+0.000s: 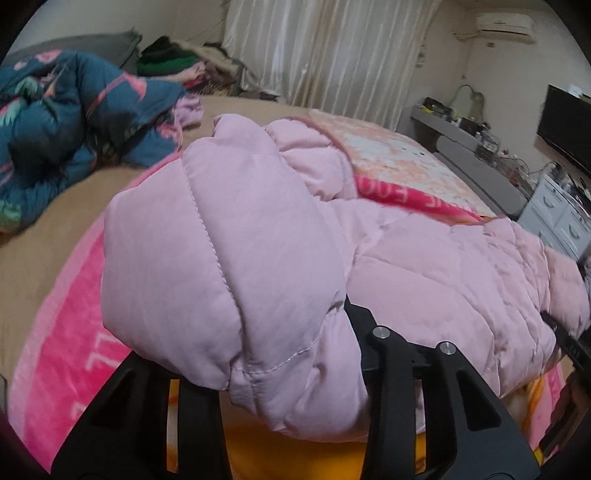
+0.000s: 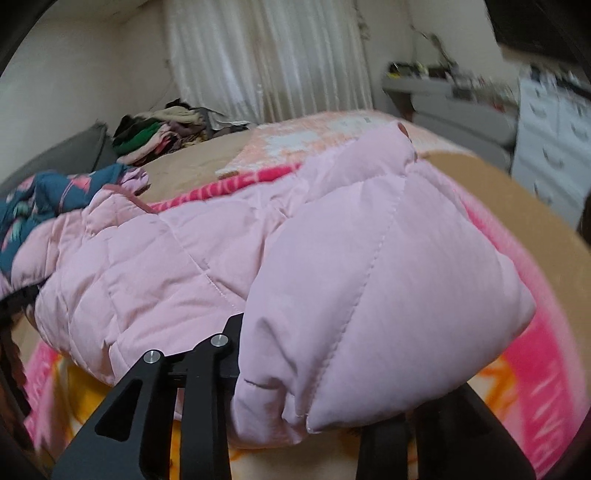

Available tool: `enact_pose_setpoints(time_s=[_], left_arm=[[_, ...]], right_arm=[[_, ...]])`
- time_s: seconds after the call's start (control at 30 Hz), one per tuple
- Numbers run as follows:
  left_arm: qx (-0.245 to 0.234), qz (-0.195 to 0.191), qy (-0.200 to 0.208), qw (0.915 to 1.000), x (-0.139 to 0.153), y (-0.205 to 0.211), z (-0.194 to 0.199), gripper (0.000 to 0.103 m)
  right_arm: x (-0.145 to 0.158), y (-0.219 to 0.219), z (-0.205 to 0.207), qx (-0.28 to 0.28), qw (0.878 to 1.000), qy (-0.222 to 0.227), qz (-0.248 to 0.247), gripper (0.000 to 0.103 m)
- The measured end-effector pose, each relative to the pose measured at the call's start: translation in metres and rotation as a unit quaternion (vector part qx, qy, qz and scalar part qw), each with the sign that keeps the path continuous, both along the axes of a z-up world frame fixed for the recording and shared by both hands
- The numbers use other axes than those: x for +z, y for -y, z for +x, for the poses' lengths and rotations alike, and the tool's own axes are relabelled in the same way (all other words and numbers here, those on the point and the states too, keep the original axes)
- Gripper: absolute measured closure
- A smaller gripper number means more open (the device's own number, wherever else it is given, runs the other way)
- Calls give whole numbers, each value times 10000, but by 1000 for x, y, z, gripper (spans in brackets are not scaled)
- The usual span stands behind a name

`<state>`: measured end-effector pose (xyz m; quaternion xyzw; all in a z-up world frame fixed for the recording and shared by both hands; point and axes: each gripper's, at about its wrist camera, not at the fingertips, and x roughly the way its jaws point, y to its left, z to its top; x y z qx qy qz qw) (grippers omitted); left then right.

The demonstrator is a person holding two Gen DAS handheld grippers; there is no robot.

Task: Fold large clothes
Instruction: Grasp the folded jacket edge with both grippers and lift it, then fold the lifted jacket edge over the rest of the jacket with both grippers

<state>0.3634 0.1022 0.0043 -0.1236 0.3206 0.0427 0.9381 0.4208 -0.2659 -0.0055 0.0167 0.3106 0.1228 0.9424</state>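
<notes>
Pale pleated curtains hang behind the bed, whose tan sheet carries a pink printed blanket spread across its middle. On that blanket lies the pink quilted puffer jacket we are folding, stretched sideways between our two grippers.

Our left gripper has a puffy corner of the jacket bunched over it; the fabric sits between its black fingers, so we read the jaws as clenched on the jacket, though the padding hides the tips. Our right gripper shows the same at the other end: a thick quilted fold drapes over it, its left finger pressed against the cloth and the jaws grasping it.

From the left wrist view, a crumpled teal floral quilt lies at the far left of the bed, apart from the jacket, with a heap of mixed clothes beyond it near the curtains. At the right stand a grey shelf cluttered with small items, white drawers and a dark television. An air conditioner is mounted high on the wall.
</notes>
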Motion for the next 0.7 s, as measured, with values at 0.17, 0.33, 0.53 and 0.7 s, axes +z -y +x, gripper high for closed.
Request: enact_pose_setpoints(time_s=[0.17,0.33,0.53,0.7], left_arm=[[-109,64,115,9999,15,2,-19,74],[-170,78,156,9997,22,0,-44,74],[-209,77,140,9997,27,-2,-78,74],[-245,65,136,9996,26,-1,-106,74]], right_arm=[[24,-7,-25,314,9982,330,-384,75],[38,-8,-59,524,9956,510,-579,76],[44,-6,-98,649,9941,573,-648,76],[45,-1,-130,698,9940,553,-637,76]])
